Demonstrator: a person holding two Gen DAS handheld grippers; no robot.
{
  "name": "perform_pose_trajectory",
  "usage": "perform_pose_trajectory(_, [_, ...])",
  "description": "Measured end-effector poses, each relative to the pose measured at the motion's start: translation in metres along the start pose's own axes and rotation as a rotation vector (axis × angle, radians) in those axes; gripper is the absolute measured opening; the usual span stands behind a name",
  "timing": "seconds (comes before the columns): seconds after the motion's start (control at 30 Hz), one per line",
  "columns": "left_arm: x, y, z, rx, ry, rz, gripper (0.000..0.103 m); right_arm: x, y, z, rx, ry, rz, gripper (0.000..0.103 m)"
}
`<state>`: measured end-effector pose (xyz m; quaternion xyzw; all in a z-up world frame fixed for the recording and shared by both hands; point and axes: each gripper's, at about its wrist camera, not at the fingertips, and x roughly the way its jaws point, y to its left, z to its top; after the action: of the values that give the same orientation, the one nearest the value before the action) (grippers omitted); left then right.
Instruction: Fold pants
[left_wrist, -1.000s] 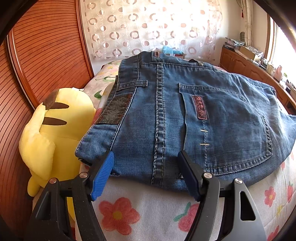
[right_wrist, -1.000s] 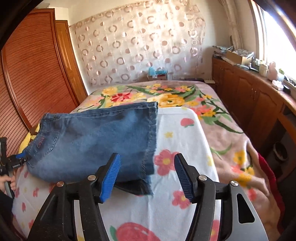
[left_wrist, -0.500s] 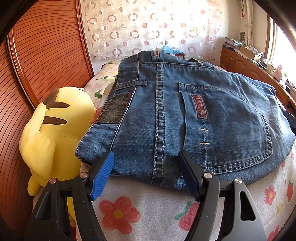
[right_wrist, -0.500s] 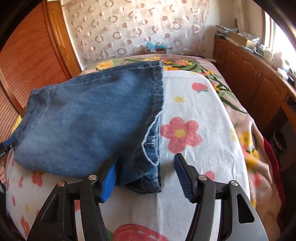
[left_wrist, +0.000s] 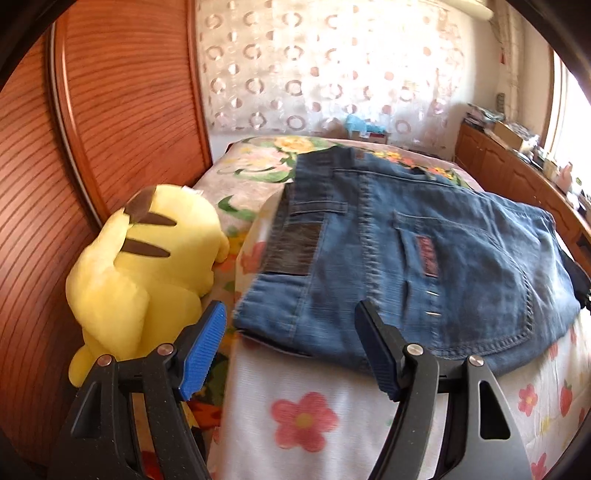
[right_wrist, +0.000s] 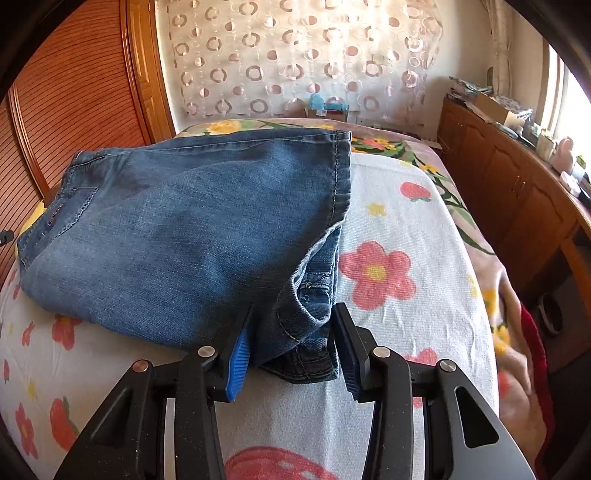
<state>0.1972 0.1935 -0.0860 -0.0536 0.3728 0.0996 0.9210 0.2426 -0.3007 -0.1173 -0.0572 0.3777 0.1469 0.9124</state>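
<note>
Pants (right_wrist: 177, 236): blue denim, already folded into a thick stack, lying on the flowered white towel (right_wrist: 406, 332) spread over the bed (right_wrist: 491, 280). Waistband and back pocket face the left wrist view (left_wrist: 424, 258); the loose near corner of the stack faces the right.

Right tool (right_wrist: 291, 354): jaws partly closed, straddling the near corner of the stack. Blue pads (right_wrist: 239, 358) sit at or very close to the denim on either side; whether they press firmly cannot be told, and the layers look barely squeezed.

Left tool (left_wrist: 291, 362): jaws wide apart, holding nothing, poised just in front of the waistband edge. That view is motion-blurred.

Step in hand, as judged: securing the right-hand corner for a further fold or tidy.

Handling notes:
- Take every layer at the corner, not the top one alone, or the stack will splay.
- Close fully before lifting; denim is heavy and stiff.
- Left tool should take the matching corner so both edges travel level.
- Keep the move low over the towel.

Adjacent item: yellow plush toy (left_wrist: 144, 269), beside the bed edge, near the left tool, apart from the pants.
</note>
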Motion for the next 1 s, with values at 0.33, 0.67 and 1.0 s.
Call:
perform_pose_trajectory(0.33, [0.039, 0.018, -0.002, -0.081, 0.106, 0.002, 0.067, -0.002, 0.001, 0.0, -0.001, 0.0, 0.0, 0.043])
perform_pose_trajectory(0.67, [0.042, 0.021, -0.003, -0.107, 0.113, -0.028, 0.064, -0.005, 0.001, 0.0, -0.001, 0.0, 0.001, 0.044])
perform_pose_trajectory(1.0, [0.034, 0.016, -0.001, -0.102, 0.085, -0.1, 0.021, -0.005, 0.001, 0.0, -0.001, 0.0, 0.002, 0.044])
